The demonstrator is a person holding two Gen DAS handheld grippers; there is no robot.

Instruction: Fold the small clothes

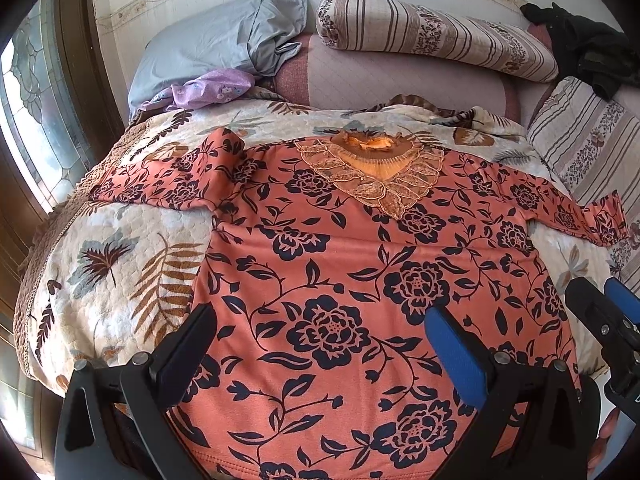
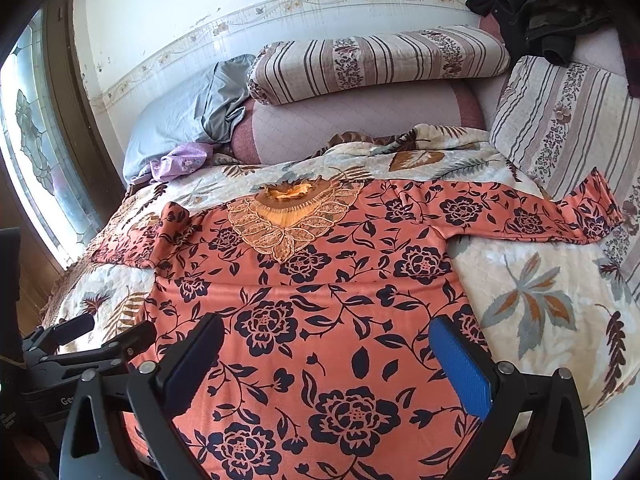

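Note:
An orange top with dark flowers [image 1: 360, 264] lies spread flat on the bed, lace collar [image 1: 372, 172] at the far side, both sleeves out to the sides. It also shows in the right wrist view [image 2: 320, 300]. My left gripper [image 1: 320, 320] is open and empty above the top's lower left part. My right gripper [image 2: 326, 340] is open and empty above the lower right part. The right gripper shows at the right edge of the left wrist view [image 1: 600, 312]; the left gripper shows at the left edge of the right wrist view [image 2: 104, 336].
A leaf-print quilt [image 1: 120, 264] covers the bed. A grey pillow [image 1: 216, 44], a purple cloth [image 1: 208, 88], striped bolsters [image 1: 432, 32] and dark clothes [image 1: 588, 48] lie at the back. A window [image 1: 32, 120] is on the left.

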